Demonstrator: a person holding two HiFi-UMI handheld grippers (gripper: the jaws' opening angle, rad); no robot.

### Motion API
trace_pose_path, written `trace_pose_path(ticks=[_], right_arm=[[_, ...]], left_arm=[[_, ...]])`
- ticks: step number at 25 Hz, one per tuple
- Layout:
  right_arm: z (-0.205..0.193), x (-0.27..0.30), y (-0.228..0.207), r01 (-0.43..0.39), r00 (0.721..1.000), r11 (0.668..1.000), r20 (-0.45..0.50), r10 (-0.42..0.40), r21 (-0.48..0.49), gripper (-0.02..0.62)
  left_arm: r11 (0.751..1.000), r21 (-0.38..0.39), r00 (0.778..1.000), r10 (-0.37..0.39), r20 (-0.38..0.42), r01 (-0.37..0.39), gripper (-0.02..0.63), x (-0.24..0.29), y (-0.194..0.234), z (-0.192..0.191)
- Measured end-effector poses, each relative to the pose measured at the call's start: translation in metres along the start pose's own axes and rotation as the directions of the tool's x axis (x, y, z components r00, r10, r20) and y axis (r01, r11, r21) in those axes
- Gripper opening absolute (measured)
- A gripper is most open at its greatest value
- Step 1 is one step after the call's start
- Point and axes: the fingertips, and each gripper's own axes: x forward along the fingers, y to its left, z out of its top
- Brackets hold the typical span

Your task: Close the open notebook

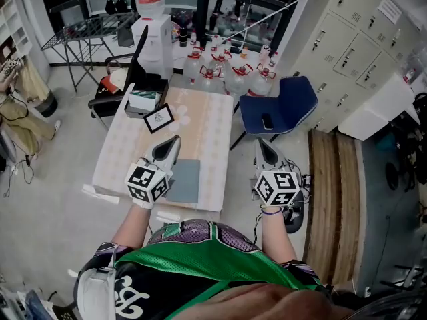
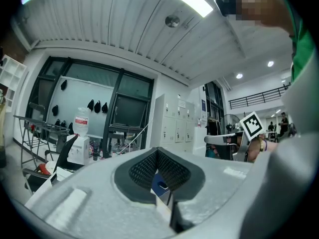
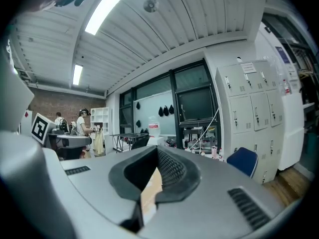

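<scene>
The notebook lies flat on the near part of the table, showing one grey-blue cover with no open pages visible. My left gripper hovers beside the notebook's left edge, held level, jaws shut and empty; in the left gripper view its tips meet. My right gripper hangs off the table's right edge, also shut with nothing in it, and its tips meet in the right gripper view. The notebook appears in neither gripper view.
A small framed picture and a box sit on the table's far left. A blue chair stands to the right, water jugs and a dispenser behind, lockers at the far right.
</scene>
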Motion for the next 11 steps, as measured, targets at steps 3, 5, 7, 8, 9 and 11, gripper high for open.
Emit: trace_pose_path(ticks=[3,5,7,8,9,11], right_arm=[[0.0006,-0.0020,-0.0012,0.002,1.000,1.000,0.003,-0.002,0.003,0.003],[0.0010,-0.0036,-0.0014,0.002,1.000,1.000,0.004,-0.002,0.005,0.003],[0.0019,-0.0047,-0.0011,0.001,1.000,1.000,0.007,-0.001,0.009,0.004],[0.0024,-0.0048,-0.0010,0.000,1.000,1.000,0.009,0.000,0.012,0.003],[0.0027,-0.0047,-0.0008,-0.001,1.000,1.000,0.011,0.001,0.013,0.003],[0.0032,-0.0041,-0.0005,-0.003,1.000,1.000,0.013,0.003,0.015,0.004]], left_arm=[[1.000,0.002,1.000,-0.003,-0.002,0.003,0.015,-0.0003,-0.0025,0.0000],[1.000,0.004,1.000,-0.003,-0.003,0.003,0.015,-0.0012,-0.0035,0.0003],[1.000,0.004,1.000,-0.003,-0.006,0.003,0.015,-0.0017,-0.0033,0.0002],[1.000,0.004,1.000,-0.003,-0.007,0.003,0.015,-0.0016,-0.0028,-0.0002],[1.000,0.003,1.000,-0.003,-0.009,0.003,0.015,-0.0014,-0.0021,-0.0007],[1.000,0.002,1.000,-0.002,-0.011,0.002,0.015,-0.0008,-0.0007,-0.0018]])
